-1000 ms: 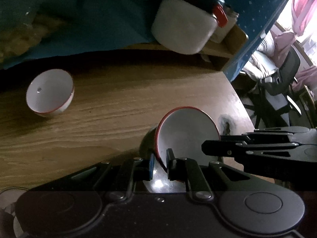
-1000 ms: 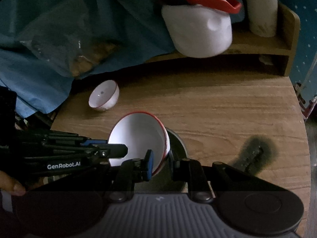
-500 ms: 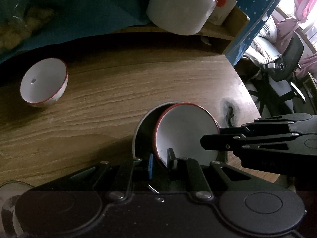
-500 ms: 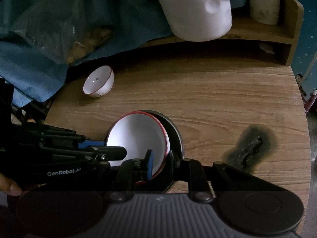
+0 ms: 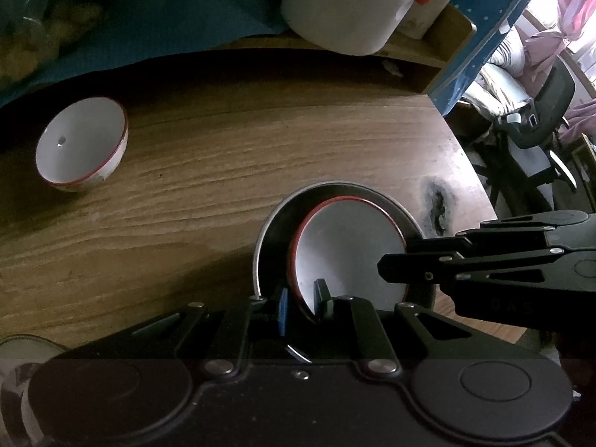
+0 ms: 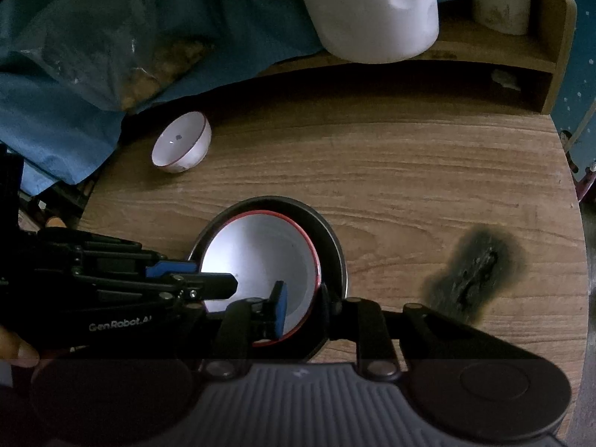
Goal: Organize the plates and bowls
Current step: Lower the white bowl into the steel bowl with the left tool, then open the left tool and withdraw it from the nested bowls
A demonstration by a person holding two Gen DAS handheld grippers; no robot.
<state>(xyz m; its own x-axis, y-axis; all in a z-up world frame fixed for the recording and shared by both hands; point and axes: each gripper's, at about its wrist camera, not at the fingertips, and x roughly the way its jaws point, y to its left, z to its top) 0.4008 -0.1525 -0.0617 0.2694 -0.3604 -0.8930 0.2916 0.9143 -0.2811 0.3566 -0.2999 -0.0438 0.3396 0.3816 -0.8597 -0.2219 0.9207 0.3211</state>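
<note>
Both grippers are clamped on the red-rimmed bowl (image 5: 346,253), left gripper (image 5: 300,300) and right gripper (image 6: 301,305) alike. It sits in a metal plate (image 6: 331,238) on the bench (image 6: 409,186).

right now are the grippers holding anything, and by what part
Both grip the red-rimmed bowl by its rim: the left gripper at the near edge, the right gripper likewise, over the metal dish.

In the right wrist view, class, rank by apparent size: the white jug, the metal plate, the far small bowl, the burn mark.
1. Metal plate and white jug: alike, and distance makes it unsure.
2. Burn mark.
3. Small bowl.
</note>
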